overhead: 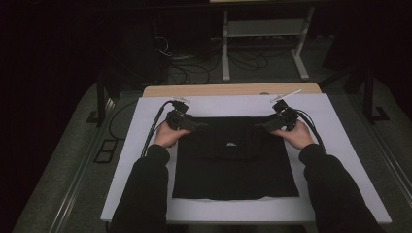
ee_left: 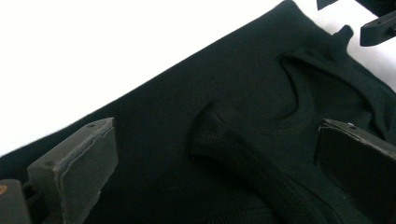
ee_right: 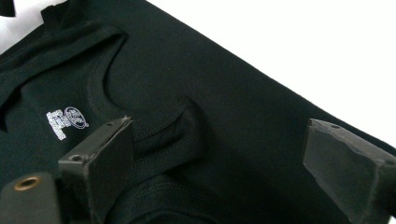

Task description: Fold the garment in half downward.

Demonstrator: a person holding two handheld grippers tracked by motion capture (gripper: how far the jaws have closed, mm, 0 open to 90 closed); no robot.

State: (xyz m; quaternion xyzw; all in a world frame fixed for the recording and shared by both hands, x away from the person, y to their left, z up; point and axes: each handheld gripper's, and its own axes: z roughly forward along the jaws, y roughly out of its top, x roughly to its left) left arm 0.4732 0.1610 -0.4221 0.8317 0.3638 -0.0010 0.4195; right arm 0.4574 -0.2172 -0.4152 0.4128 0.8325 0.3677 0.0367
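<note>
A black garment (overhead: 235,165) lies folded flat on a white board (overhead: 141,160), with a small white print (ee_right: 67,122) below its neckline. My left gripper (overhead: 201,126) hovers at the garment's far left corner. Its jaws stand open over a hemmed strap (ee_left: 243,158), with the cloth beneath them (ee_left: 215,135). My right gripper (overhead: 257,127) sits at the far right corner, also open (ee_right: 219,133). A folded strap edge (ee_right: 163,140) lies beside its left jaw. The right gripper's jaw tips (ee_left: 378,25) also show far off in the left gripper view.
The board rests on a wooden table (overhead: 233,90) whose far edge shows beyond it. Gripper cables (overhead: 153,128) trail along the board's left and right sides. Behind the table stand a white shelf frame (overhead: 265,29) and floor cables (overhead: 194,68) in a dark room.
</note>
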